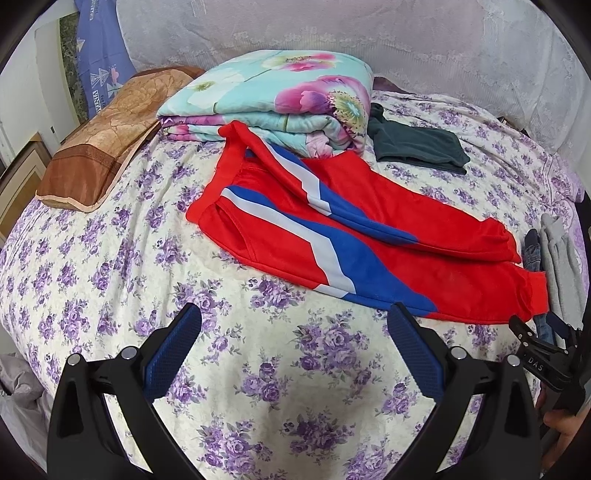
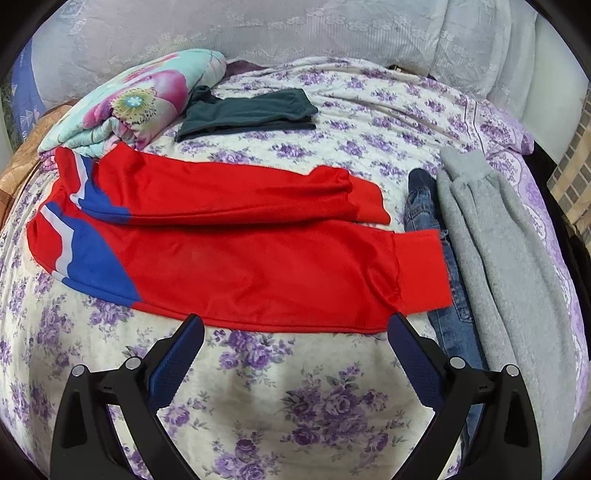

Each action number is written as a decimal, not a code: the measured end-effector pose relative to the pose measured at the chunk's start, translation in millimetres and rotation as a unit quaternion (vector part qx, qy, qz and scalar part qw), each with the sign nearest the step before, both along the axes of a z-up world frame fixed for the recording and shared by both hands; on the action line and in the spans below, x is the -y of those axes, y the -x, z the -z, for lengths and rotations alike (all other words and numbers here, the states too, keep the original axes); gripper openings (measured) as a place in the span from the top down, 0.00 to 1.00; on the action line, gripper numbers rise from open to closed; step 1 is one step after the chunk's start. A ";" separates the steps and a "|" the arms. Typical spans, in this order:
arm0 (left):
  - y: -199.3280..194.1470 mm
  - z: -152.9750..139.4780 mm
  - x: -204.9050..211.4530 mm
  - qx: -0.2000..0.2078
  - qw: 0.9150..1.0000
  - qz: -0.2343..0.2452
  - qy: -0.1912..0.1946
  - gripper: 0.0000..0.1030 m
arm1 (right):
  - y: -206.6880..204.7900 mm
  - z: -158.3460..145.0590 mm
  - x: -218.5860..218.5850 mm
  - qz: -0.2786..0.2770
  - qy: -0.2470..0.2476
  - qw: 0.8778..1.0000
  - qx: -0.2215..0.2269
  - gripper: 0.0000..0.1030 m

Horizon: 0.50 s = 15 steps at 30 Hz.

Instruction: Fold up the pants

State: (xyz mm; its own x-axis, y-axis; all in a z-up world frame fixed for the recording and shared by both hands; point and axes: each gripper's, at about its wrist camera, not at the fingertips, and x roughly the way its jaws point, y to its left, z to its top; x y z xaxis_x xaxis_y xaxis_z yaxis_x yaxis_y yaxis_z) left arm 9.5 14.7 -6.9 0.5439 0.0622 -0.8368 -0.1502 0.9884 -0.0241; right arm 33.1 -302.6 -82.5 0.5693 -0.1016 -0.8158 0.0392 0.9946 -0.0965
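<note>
Red pants (image 1: 388, 229) with blue and white side stripes lie spread on the floral bedsheet, waistband at the left, both legs running right, cuffs (image 2: 421, 269) at the right. The waist end leans on the folded quilt. My left gripper (image 1: 295, 321) is open and empty, just in front of the pants' near edge. My right gripper (image 2: 295, 328) is open and empty, its fingertips at the near edge of the lower leg. The right gripper also shows in the left wrist view (image 1: 532, 339) at the right edge.
A folded floral quilt (image 1: 280, 99) and a brown pillow (image 1: 99, 144) lie at the back left. A dark green garment (image 2: 247, 110) lies behind the pants. Blue jeans (image 2: 443, 280) and grey sweatpants (image 2: 506, 266) lie at the right. A lace curtain (image 2: 295, 26) hangs behind.
</note>
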 end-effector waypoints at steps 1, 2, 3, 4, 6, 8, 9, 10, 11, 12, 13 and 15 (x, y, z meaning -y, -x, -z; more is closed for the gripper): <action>-0.8 0.5 -0.7 0.000 1.000 0.000 -0.001 0.04 | -0.3 2.0 1.2 0.002 0.000 1.000 -0.004 0.03; -1.8 1.4 -1.8 0.000 1.000 0.000 0.000 0.04 | -0.8 3.8 2.9 0.004 0.000 1.000 -0.007 0.03; -3.6 3.2 -3.8 -0.002 1.000 0.001 0.001 0.05 | -1.1 6.0 5.5 0.007 -0.001 1.000 -0.011 0.03; -5.3 5.6 -6.0 -0.005 1.000 0.001 0.002 0.04 | -0.8 7.2 7.9 0.010 -0.003 1.000 -0.013 0.03; -12.6 18.9 -16.0 -0.028 1.000 -0.005 -0.007 0.04 | 1.3 8.7 17.6 0.019 -0.034 0.999 -0.014 0.03; -21.9 41.4 -33.9 -0.083 0.996 -0.026 -0.029 0.04 | 4.9 11.5 33.8 0.046 -0.070 0.996 -0.012 0.03; -24.8 49.9 -44.1 -0.102 0.994 -0.037 -0.029 0.05 | 6.3 15.7 41.5 0.061 -0.073 0.995 -0.014 0.03; -27.9 59.3 -60.1 -0.118 0.991 -0.056 -0.021 0.05 | 6.3 19.8 46.4 0.067 -0.072 0.995 -0.019 0.03; -31.1 65.4 -73.0 -0.126 0.989 -0.072 -0.010 0.05 | 6.4 24.5 50.2 0.073 -0.071 0.995 -0.024 0.03; -35.7 71.3 -86.1 -0.133 0.987 -0.089 0.008 0.05 | 7.3 29.6 55.0 0.080 -0.075 0.994 -0.029 0.03; -40.2 75.8 -95.0 -0.138 0.985 -0.102 0.027 0.05 | 9.8 36.1 62.2 0.094 -0.086 0.991 -0.037 0.03; -54.5 91.0 -115.5 -0.150 0.976 -0.134 0.088 0.05 | 14.5 44.6 76.4 0.123 -0.113 0.985 -0.048 0.03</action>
State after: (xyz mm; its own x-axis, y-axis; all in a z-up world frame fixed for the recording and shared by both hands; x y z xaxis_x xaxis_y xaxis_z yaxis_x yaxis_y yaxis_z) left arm 64.0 130.3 -97.8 0.2577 0.0095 -0.9662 -0.4287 0.8972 -0.1055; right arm 18.6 -379.0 -127.1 0.4691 -0.0354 -0.8824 0.2822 0.9528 0.1119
